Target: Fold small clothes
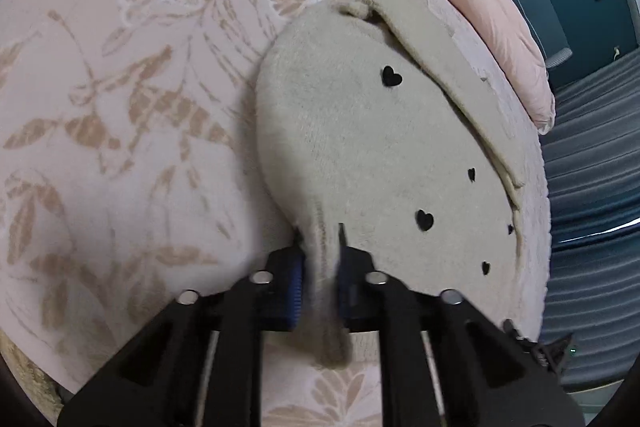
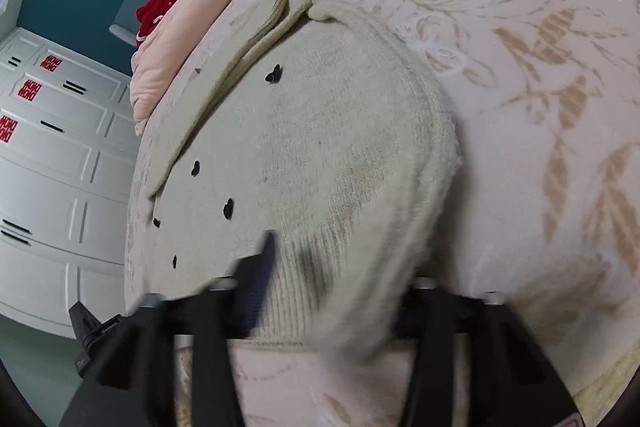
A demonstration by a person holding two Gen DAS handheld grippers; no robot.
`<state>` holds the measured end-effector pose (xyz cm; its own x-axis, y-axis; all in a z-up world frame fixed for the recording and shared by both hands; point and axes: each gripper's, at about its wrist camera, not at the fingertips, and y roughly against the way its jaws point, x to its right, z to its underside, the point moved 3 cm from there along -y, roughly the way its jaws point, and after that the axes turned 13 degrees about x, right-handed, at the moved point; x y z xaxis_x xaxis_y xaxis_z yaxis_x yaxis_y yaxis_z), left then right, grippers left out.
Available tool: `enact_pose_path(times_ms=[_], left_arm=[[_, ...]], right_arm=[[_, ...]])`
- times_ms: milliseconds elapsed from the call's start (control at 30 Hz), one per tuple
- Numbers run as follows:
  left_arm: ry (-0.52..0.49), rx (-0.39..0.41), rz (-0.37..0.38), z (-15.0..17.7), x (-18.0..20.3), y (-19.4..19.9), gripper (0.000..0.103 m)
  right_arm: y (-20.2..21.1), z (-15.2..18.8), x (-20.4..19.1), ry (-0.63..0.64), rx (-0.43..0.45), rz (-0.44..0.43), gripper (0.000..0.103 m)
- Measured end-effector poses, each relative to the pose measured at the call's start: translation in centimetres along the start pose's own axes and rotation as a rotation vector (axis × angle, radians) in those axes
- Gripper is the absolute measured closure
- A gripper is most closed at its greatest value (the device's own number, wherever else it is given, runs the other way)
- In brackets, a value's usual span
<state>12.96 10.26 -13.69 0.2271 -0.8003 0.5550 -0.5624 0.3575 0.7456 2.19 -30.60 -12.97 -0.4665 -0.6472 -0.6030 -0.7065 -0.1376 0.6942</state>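
Sweater (image 1: 360,131) fuzzy matt knit; bedspread (image 1: 120,67) plush matt; claw (image 1: 320,287) matt black plastic.

Beige knit garment (image 1: 360,147), black hearts; pink bedspread (image 1: 120,67), tan butterflies.

Left gripper (image 1: 320,283): matte black angular frame, ridged blue pads on the fingers (image 1: 294,291), four round silver pins across the linkage. Right gripper (image 2: 332,291): the same black frame, one dark blue-padded finger and silver pins partly seen.
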Motion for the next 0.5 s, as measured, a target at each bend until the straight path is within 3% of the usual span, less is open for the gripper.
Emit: enact_pose_path(times_ms=[67, 200, 367, 433, 500], left_arm=[[0.046, 0.015, 0.036, -0.7, 0.1, 1.3, 0.095], [-0.036, 0.083, 0.093, -1.7, 1.7, 6.6, 0.097], [-0.13, 0.09, 0.11, 0.0, 1.2, 12.7, 0.097], [-0.149, 0.057, 0.111, 1.7, 0.2, 15.0, 0.097], [-0.172, 0.003, 0.102, 4.0, -1.2, 17.3, 0.097]], right_arm=[[0.8, -0.8, -0.8, -0.026, 0.024, -0.039, 0.095], [5.8, -1.2, -3.4, 0.064, 0.077, -0.143, 0.096], [11.7, 0.2, -4.0, 0.163, 0.081, -0.178, 0.096], [13.5, 1.7, -3.4, 0.201, 0.036, -0.179, 0.096], [14.8, 4.3, -2.5, 0.281, -0.07, -0.161, 0.096]])
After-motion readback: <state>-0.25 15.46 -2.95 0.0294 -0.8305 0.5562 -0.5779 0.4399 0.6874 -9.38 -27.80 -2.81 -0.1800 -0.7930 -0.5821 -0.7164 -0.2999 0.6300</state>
